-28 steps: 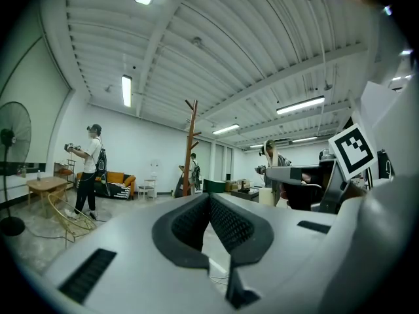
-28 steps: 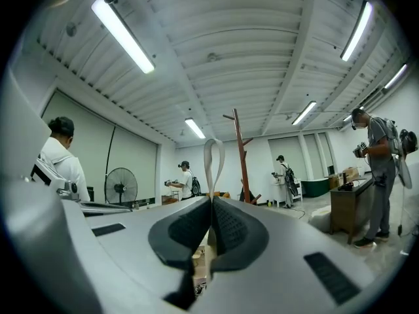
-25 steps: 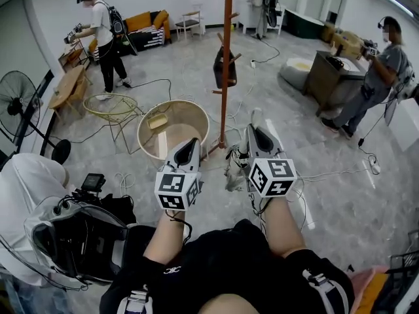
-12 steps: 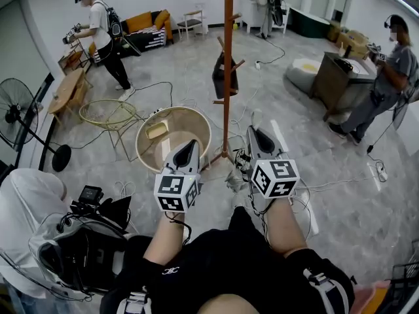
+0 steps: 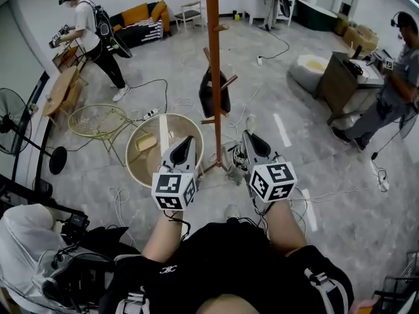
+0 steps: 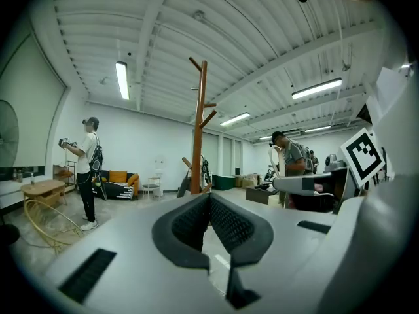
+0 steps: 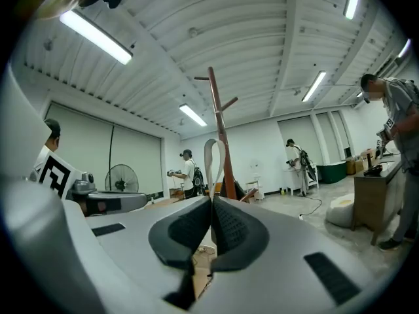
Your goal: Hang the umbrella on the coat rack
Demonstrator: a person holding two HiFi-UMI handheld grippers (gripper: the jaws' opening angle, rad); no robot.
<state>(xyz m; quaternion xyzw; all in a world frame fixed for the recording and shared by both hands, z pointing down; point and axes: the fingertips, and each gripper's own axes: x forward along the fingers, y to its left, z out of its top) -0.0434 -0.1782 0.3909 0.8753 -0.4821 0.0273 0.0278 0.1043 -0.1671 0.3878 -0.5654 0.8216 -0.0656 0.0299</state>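
Note:
The tall brown coat rack (image 5: 213, 70) stands just ahead of both grippers, with a black bag (image 5: 213, 93) hanging on a lower peg. My right gripper (image 5: 251, 137) is shut on a pale strap loop (image 7: 215, 154) that sticks up from its jaws, in front of the coat rack (image 7: 222, 136). A grey-and-dark bundle (image 5: 234, 165), which looks like the folded umbrella, hangs below that gripper. My left gripper (image 5: 188, 141) is held level beside it, jaws shut and empty, with the coat rack (image 6: 199, 133) ahead.
A round wooden tub (image 5: 139, 150) sits left of the rack's base, a yellow wire chair (image 5: 98, 120) and a fan (image 5: 13, 120) further left. Cables cross the floor. People stand back left (image 5: 85, 31) and right (image 5: 399, 77) by a wooden cabinet (image 5: 350, 74).
Both grippers have travelled forward together toward the coat rack, which now stands closer and between them. The jaws have stayed as they were.

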